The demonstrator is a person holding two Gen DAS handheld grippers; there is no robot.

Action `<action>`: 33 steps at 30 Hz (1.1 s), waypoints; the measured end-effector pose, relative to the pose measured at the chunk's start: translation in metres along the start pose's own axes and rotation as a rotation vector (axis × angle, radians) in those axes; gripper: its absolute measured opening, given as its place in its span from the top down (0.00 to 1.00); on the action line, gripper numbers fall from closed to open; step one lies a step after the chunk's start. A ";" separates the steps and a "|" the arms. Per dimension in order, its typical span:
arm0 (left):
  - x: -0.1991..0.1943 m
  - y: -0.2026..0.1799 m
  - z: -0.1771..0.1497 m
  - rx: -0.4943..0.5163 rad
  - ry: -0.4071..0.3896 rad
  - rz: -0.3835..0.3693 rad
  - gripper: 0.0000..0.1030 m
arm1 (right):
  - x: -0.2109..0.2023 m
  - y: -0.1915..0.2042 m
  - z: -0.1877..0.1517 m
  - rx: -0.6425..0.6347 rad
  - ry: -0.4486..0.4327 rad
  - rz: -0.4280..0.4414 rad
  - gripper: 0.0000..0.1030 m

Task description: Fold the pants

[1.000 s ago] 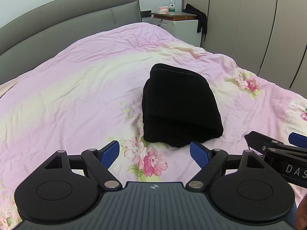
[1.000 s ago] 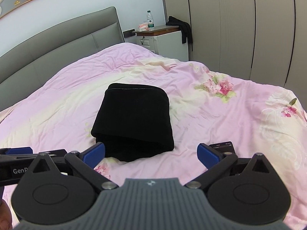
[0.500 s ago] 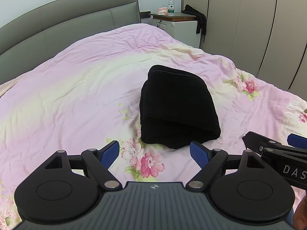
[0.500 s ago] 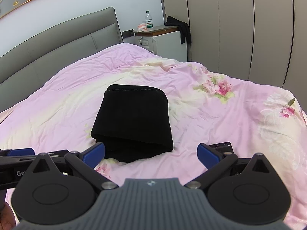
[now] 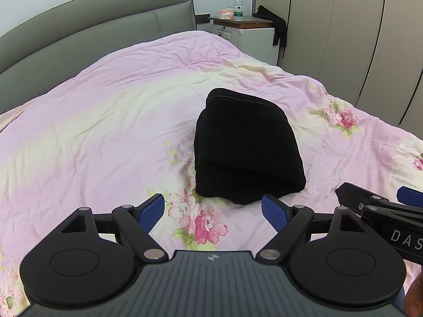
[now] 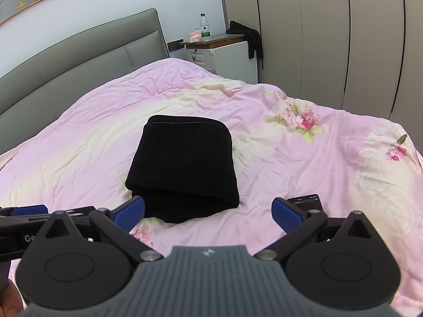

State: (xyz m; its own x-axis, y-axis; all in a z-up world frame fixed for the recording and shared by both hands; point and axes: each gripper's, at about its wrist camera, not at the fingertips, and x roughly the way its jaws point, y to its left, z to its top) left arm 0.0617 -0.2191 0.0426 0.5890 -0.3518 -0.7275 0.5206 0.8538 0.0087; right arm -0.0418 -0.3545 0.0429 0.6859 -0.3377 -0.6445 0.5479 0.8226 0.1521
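The black pants [image 5: 246, 145] lie folded into a compact bundle on the pink floral bedspread [image 5: 105, 132]; they also show in the right wrist view [image 6: 185, 166]. My left gripper [image 5: 212, 212] is open and empty, held just short of the bundle's near edge. My right gripper [image 6: 207, 210] is open and empty, also just short of the bundle. Each gripper shows at the edge of the other's view: the right one [image 5: 380, 203] and the left one [image 6: 26, 211].
A dark phone [image 6: 306, 202] lies on the bedspread by my right gripper's right finger. A grey headboard [image 5: 92, 29] runs along the far side. A nightstand [image 5: 246, 31] with a water bottle [image 5: 238, 6] and draped black cloth stands beside wardrobe doors [image 5: 343, 39].
Both grippers have drawn back slightly from the folded pants and risen a little. The pants have not moved.
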 end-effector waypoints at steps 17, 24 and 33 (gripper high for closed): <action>0.000 0.001 0.000 -0.002 0.004 -0.001 0.05 | -0.001 -0.002 -0.005 0.008 0.006 -0.005 0.05; 0.000 0.001 -0.001 -0.001 0.004 -0.001 0.05 | -0.001 -0.003 -0.004 0.010 0.008 -0.008 0.05; 0.000 0.001 -0.002 -0.001 -0.001 0.001 0.05 | -0.001 -0.004 -0.004 0.011 0.011 -0.008 0.05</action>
State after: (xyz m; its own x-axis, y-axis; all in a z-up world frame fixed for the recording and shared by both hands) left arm 0.0611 -0.2170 0.0410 0.5905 -0.3511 -0.7267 0.5190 0.8547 0.0087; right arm -0.0466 -0.3552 0.0397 0.6763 -0.3389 -0.6540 0.5584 0.8149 0.1552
